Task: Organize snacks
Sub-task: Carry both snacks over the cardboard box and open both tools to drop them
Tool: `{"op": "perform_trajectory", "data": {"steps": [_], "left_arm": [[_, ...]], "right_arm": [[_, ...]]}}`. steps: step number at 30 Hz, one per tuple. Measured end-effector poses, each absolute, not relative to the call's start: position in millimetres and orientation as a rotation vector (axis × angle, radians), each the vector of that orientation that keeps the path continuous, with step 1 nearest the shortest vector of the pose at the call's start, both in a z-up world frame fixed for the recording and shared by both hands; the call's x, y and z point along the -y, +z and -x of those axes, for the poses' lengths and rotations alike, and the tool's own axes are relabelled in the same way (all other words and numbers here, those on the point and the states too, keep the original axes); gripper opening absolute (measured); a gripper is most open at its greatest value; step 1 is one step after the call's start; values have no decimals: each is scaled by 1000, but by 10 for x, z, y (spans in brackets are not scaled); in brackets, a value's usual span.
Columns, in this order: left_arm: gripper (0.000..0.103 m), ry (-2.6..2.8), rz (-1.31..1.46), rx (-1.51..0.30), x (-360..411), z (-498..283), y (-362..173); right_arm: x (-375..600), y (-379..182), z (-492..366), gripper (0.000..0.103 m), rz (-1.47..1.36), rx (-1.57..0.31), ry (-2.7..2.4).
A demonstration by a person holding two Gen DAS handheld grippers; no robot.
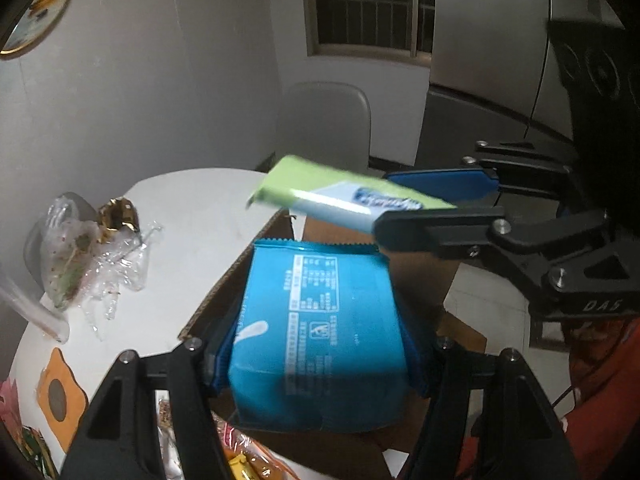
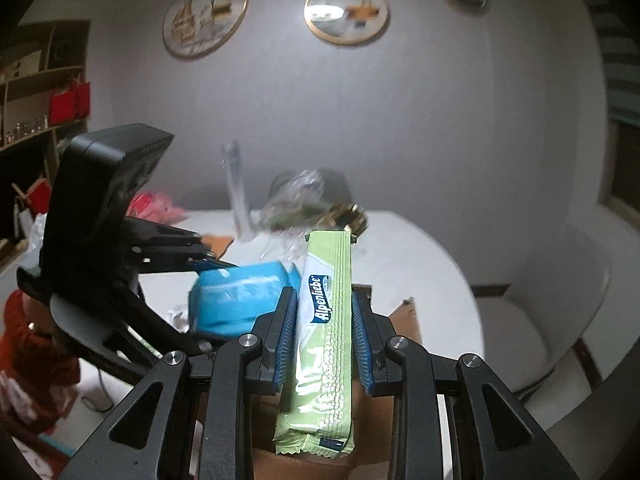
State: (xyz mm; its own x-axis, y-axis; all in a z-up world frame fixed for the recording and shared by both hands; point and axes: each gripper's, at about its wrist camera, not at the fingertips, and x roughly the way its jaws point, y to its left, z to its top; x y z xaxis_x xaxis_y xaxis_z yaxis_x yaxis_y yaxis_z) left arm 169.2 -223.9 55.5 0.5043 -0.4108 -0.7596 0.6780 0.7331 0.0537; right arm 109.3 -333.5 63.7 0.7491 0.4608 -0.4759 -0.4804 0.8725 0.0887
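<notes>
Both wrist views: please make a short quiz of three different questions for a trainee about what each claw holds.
1. True or false: the left claw is shut on the blue snack bag.
2. Which colour is the stick pack in the right claw? A red, B green, C black.
3. Fill in: below both snacks sits an open ____ box.

Key: 1 true; 2 B; 3 cardboard.
</notes>
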Motion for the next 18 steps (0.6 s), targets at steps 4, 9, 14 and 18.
{"op": "perform_trajectory", "data": {"steps": [4,9,14,18], "left_arm": [[63,-670,-402,-832,2330,-1735,452],[63,-672,-410,-871,2393,-1803,328],[67,-657,-442,-923,2454,-1857,162],[90,-641,-448,-899,2412,-1821,193]], "right_arm": [[3345,602,-1274,23,24,-596,578],[3249,518,-1380,23,33,-662,610],[3120,295,-1522,25,37,-758,623],[3117,171,-1613,43,5,-820,639]]}}
